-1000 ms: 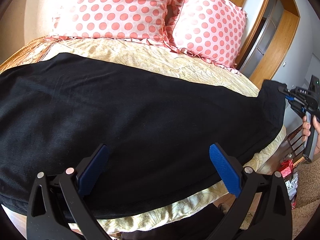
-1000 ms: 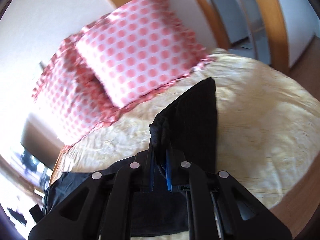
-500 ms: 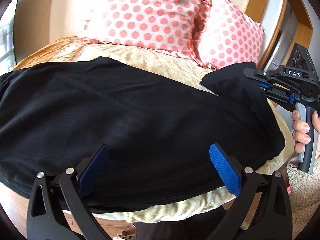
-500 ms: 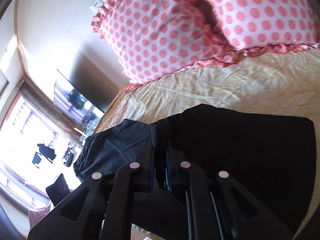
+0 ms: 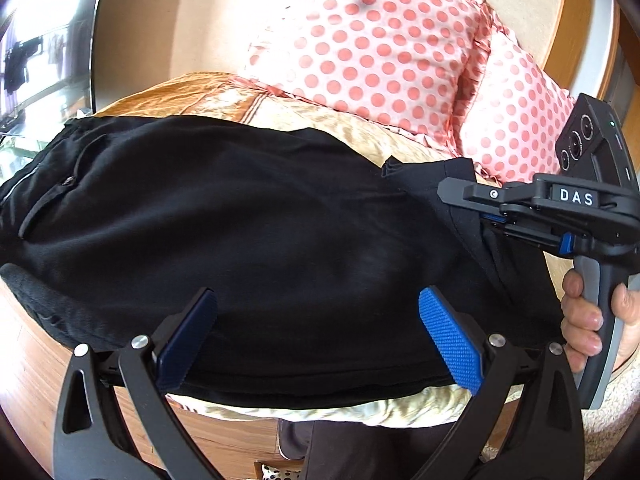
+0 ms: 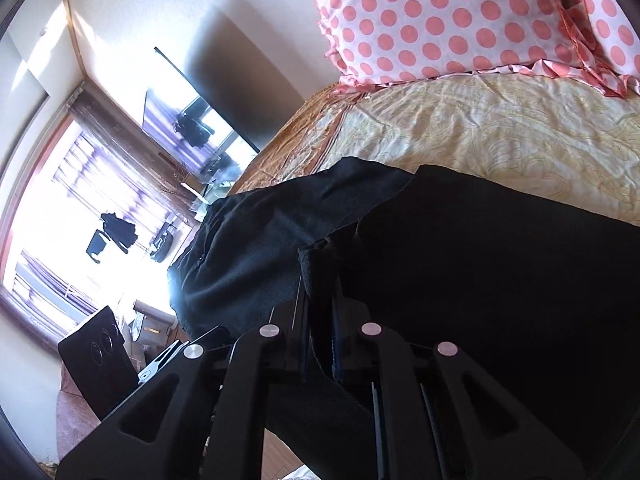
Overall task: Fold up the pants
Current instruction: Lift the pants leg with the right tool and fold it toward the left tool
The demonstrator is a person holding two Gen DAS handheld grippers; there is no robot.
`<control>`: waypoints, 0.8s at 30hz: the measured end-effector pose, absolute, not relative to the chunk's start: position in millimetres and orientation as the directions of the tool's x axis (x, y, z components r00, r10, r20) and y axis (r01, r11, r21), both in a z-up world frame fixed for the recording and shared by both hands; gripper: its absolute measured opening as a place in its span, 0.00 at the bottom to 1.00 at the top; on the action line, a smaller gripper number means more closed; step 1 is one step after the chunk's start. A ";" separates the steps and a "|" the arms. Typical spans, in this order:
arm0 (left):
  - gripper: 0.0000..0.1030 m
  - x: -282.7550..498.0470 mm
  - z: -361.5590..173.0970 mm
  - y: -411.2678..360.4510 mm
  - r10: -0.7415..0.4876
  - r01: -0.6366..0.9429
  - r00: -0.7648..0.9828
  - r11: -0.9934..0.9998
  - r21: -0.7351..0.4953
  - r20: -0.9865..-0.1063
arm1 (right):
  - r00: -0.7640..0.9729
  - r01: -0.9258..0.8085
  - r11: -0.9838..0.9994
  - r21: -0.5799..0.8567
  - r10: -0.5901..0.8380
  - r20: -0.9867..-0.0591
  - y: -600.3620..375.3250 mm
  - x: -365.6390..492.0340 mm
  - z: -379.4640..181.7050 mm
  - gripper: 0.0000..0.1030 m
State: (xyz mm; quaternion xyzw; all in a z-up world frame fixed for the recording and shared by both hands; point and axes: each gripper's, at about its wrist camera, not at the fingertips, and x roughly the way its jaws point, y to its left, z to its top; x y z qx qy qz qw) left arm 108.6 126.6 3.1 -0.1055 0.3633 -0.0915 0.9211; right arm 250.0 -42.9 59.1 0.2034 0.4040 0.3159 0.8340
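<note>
Lying across the bed (image 5: 328, 408), the black pants (image 5: 248, 232) fill the middle of the left wrist view, waistband and pocket toward 9 o'clock. The left gripper (image 5: 316, 340) hangs over their near edge at 6 o'clock with its blue pads (image 5: 450, 344) spread wide apart and nothing between them. At 3 o'clock the right gripper (image 5: 460, 196) reaches in from the side, its fingers pressed together on the leg end of the pants, which is lifted and doubled back over the rest of the cloth. A hand (image 5: 588, 320) grips its grey handle at 4 o'clock. Two pink dotted pillows (image 5: 376, 40) lean at 12 to 2 o'clock.

From the right wrist view, the right gripper (image 6: 320, 320) sits at 6 o'clock, clamped on a thick hem of the pants (image 6: 460, 260), which rises straight out of its tips. The held layer drapes toward 3 o'clock; the waist part lies flat toward 9 o'clock. A pale yellow bedspread (image 6: 500, 132) and one pillow (image 6: 440, 16) show at 1 o'clock.
</note>
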 end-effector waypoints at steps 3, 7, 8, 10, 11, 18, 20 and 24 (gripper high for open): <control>0.98 108.5 3.1 134.6 -0.237 0.076 0.725 0.961 -0.267 -0.647 | 0.436 -0.425 0.731 0.533 0.682 -0.587 -19.1 239.9 52.7 0.09; 0.98 109.9 3.6 142.4 -0.236 0.063 0.728 0.958 -0.280 -0.644 | 0.384 -0.468 0.715 0.519 0.694 -0.610 -3.1 227.7 41.0 0.09; 0.98 109.6 3.8 144.1 -0.233 0.059 0.730 0.958 -0.281 -0.643 | 0.388 -0.470 0.717 0.515 0.692 -0.609 -2.2 226.5 41.3 0.09; 0.98 109.4 4.5 147.4 -0.232 0.052 0.732 0.956 -0.288 -0.641 | 0.397 -0.479 0.723 0.497 0.684 -0.613 -0.2 225.1 41.4 0.09; 0.98 109.7 4.8 148.6 -0.231 0.048 0.733 0.956 -0.290 -0.640 | 0.391 -0.478 0.725 0.496 0.681 -0.619 0.7 225.9 39.3 0.09; 0.98 104.1 8.4 157.1 -0.208 0.018 0.744 0.956 -0.291 -0.635 | 0.329 -0.497 0.735 0.461 0.652 -0.683 12.1 227.1 17.2 0.24; 0.98 103.1 9.1 159.3 -0.201 0.012 0.746 0.957 -0.289 -0.635 | 0.326 -0.514 0.726 0.458 0.659 -0.678 13.4 222.5 18.5 0.33; 0.98 102.4 10.3 163.4 -0.197 0.003 0.748 0.956 -0.294 -0.633 | 0.311 -0.571 0.698 0.432 0.672 -0.672 20.8 212.4 24.5 0.43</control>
